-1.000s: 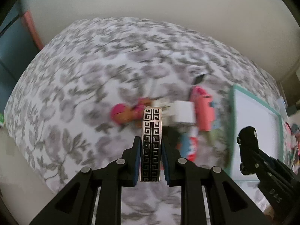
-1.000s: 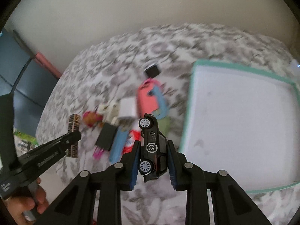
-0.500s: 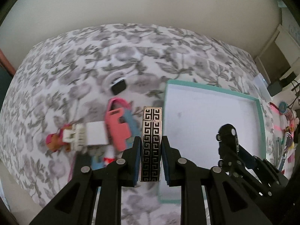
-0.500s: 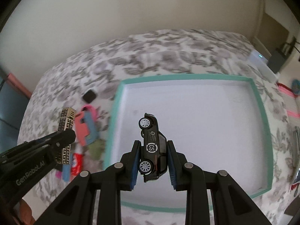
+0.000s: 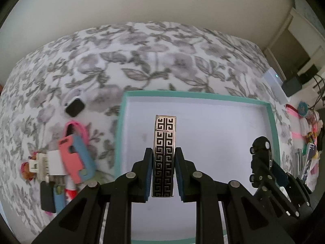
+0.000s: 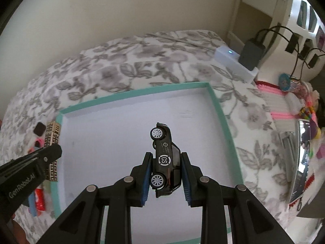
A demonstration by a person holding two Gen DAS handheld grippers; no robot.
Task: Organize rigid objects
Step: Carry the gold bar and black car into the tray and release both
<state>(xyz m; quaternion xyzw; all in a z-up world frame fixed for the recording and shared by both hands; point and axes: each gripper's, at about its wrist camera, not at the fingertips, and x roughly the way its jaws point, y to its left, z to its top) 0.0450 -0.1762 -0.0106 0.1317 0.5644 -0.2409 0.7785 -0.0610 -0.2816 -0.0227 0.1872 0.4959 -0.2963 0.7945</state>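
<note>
Lighter (image 5: 164, 156): silver, black Greek-key pattern, pinched upright in left tool (image 5: 163, 172) over teal-rimmed tray (image 5: 223, 96). Right tool (image 6: 165, 180) pinches black toy car (image 6: 165, 160). Bed clutter (image 5: 67, 162) left of tray is blurred.

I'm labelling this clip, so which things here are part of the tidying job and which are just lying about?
Part of the job:
- patterned lighter in the left tongs
- black toy car in the right tongs
- teal-rimmed tray
- pile of small items beside the tray

Just lying about:
- white power strip
- black adapter
- floral bedspread
</note>
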